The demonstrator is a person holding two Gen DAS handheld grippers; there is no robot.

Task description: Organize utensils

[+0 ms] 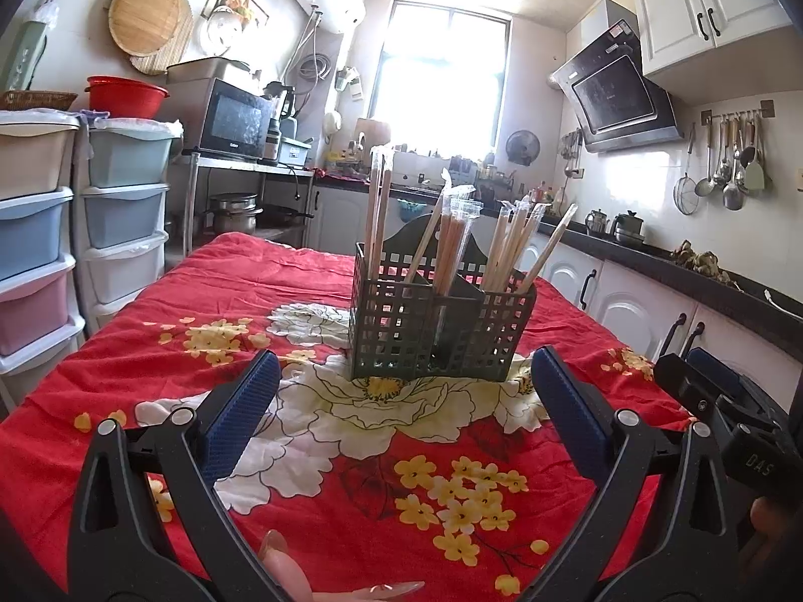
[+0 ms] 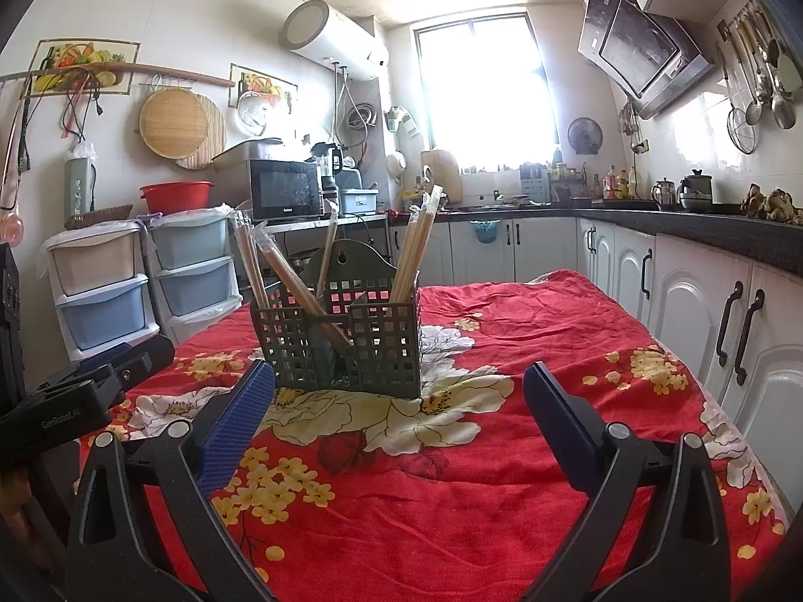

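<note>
A dark green lattice utensil caddy [image 1: 441, 331] stands on the red floral tablecloth [image 1: 311, 281]; it also shows in the right wrist view [image 2: 346, 346]. Several wrapped wooden chopsticks [image 1: 451, 236] stand upright or lean in its compartments, and they show in the right wrist view too [image 2: 411, 256]. My left gripper [image 1: 404, 376] is open and empty, just in front of the caddy. My right gripper [image 2: 399, 386] is open and empty, in front of the caddy and slightly to its right. The right gripper's body [image 1: 722, 401] shows at the right of the left wrist view, and the left gripper's body [image 2: 85, 386] at the left of the right wrist view.
Plastic drawer towers [image 1: 45, 231] stand left of the table. A microwave [image 1: 236, 120] sits on a rack behind. A dark counter with white cabinets [image 2: 702, 271] runs along the right. Ladles and strainers [image 1: 727, 170] hang on the wall.
</note>
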